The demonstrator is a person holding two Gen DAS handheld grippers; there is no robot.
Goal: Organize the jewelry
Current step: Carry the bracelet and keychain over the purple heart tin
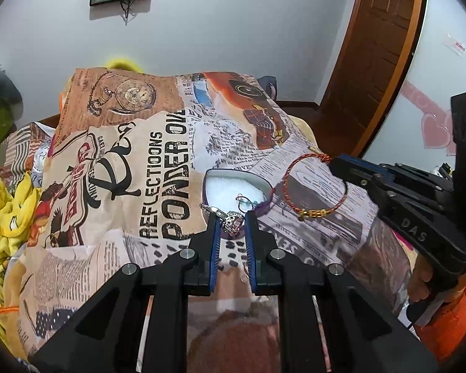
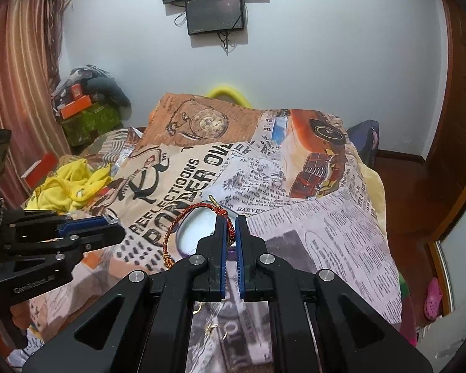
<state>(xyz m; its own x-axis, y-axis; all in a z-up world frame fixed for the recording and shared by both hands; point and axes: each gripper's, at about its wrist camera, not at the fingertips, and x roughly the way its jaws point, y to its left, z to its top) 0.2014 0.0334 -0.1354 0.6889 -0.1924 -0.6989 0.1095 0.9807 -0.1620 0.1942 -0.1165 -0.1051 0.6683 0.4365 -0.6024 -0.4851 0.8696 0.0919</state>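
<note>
My left gripper (image 1: pixel 232 219) is shut on a silver ring (image 1: pixel 231 221) with an ornate head, held just above the near rim of a purple jewelry box (image 1: pixel 208 199) lined with white foam. A small ring with blue stones (image 1: pixel 244 202) lies inside the box. My right gripper (image 2: pixel 230 222) is shut on a red-and-gold cord bangle (image 2: pixel 183 217), which hangs in the air over the box (image 2: pixel 198 230). In the left wrist view the bangle (image 1: pixel 313 213) dangles from the right gripper (image 1: pixel 335 162), to the right of the box. The left gripper (image 2: pixel 115 222) shows at the left of the right wrist view.
A bed cover (image 1: pixel 158 161) printed like old newspaper lies under everything. Yellow cloth (image 1: pixel 6 205) is bunched at its left edge. A wooden door (image 1: pixel 372 56) stands to the right. Small gold pieces (image 2: pixel 211 326) lie on the cover below my right gripper. A hand (image 1: pixel 422 276) grips the right gripper's handle.
</note>
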